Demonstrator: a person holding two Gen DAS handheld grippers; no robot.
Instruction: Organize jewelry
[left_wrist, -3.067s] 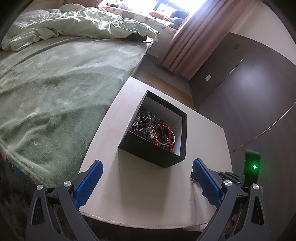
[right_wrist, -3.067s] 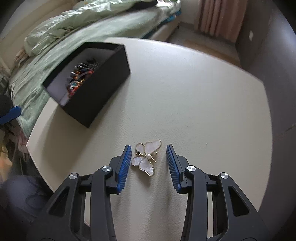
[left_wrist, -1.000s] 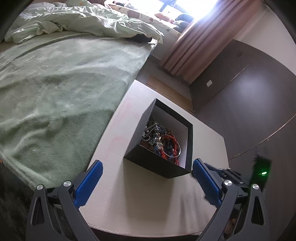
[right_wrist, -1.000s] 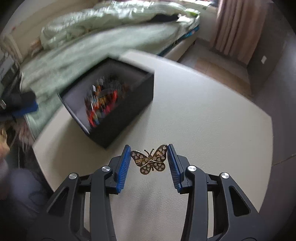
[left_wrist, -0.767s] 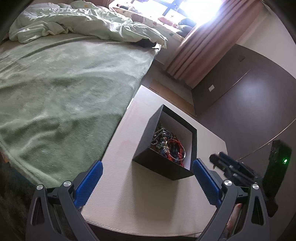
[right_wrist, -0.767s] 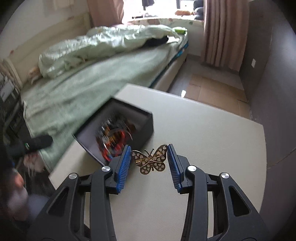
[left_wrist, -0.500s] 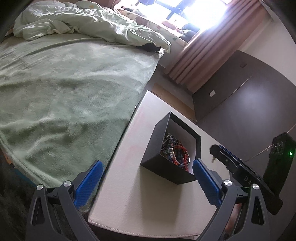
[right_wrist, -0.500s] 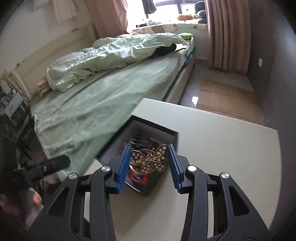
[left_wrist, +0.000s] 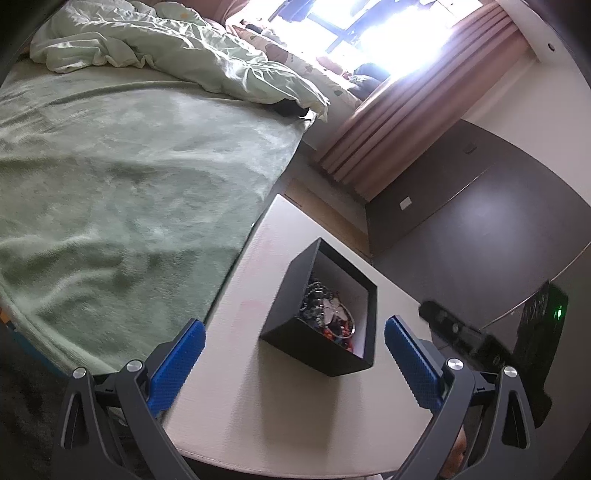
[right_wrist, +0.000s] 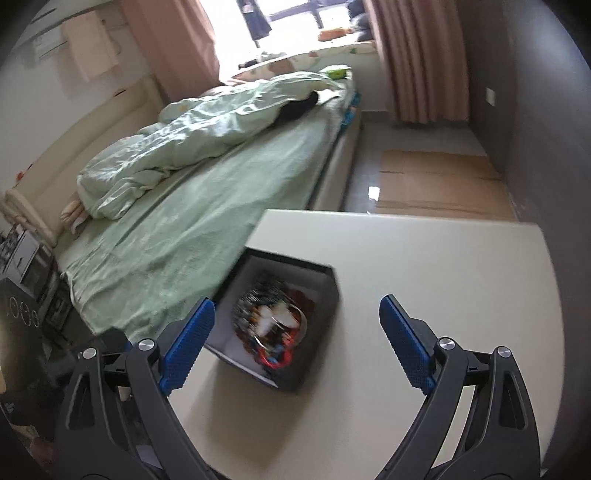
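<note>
A black open box (left_wrist: 314, 347) stands on the cream table (left_wrist: 295, 417) and holds a tangle of beads, bracelets and a bangle. On top of that pile lies a pale butterfly brooch (left_wrist: 334, 308). My right gripper (right_wrist: 295, 308) hangs above the box (right_wrist: 295, 264); its jaws are opening wide with nothing between them. Below it the jewellery pile (right_wrist: 273, 325) is blurred. My left gripper (left_wrist: 293, 332) is open and empty, back from the box at the table's near edge.
A bed with a green blanket (left_wrist: 110, 192) and rumpled duvet runs along the table's left side. Pink curtains (left_wrist: 399, 122) and a dark wall (left_wrist: 480, 221) lie beyond. A dark device with a green light (left_wrist: 546, 317) shows at the right.
The right gripper carried the gold-backed butterfly brooch from the table to above the box, then its jaws sprang apart and the brooch now lies in the box. The left gripper drifted slightly.
</note>
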